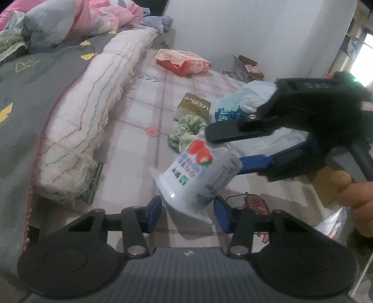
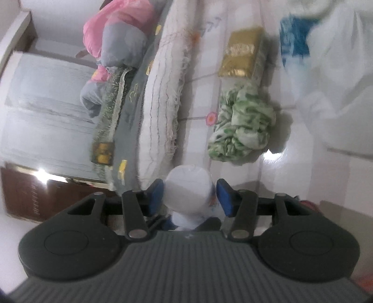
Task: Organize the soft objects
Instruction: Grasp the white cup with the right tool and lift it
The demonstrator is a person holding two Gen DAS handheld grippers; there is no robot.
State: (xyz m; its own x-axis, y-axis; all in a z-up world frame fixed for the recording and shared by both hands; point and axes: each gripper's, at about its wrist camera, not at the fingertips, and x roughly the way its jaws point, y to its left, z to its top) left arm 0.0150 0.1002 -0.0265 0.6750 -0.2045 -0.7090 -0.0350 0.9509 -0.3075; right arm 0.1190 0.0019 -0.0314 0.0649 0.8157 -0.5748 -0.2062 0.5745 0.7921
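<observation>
Holding post over a bed. White pouch (image 1: 198, 172) with a strawberry print sits tilted between both grippers, above the checked sheet (image 1: 144, 109).

- Left gripper (image 1: 187, 209), left wrist view: the pouch's flared end lies between the two blue fingers (image 1: 155, 213), and both pads look pressed against it. Fingers closed on the pouch.
- Right gripper (image 1: 223, 149) enters that view from 3 o'clock, one black finger over the pouch's far end and one blue finger under it. The hand (image 1: 359, 198) that carries it shows at 4 o'clock.
- Right wrist view: the plain white end of the pouch fills the space between the fingers. One pad touches it. At the other pad a thin pale sliver may be a gap. The frame is blurred, so I cannot tell whether this grip is firm or loose.

Surroundings, left wrist view, clock read from the pouch:
- Green and white cloth bundle (image 1: 186, 132) at 12 o'clock, just beyond the pouch.
- Gold box (image 1: 194, 106) past the bundle, also at 12.
- White and blue plastic bag (image 1: 233, 109) at 1 o'clock, partly behind the right gripper.
- Red and orange packet (image 1: 181, 61) farther off at 12, well apart.
- Open cardboard box (image 1: 247, 67) by the wall at 1 o'clock.
- Rolled white quilted pad (image 1: 93, 116) at 10 o'clock, lying along a grey cover (image 1: 35, 105).
- Pink and grey bedding (image 1: 77, 21) heaped at 11 o'clock.
</observation>
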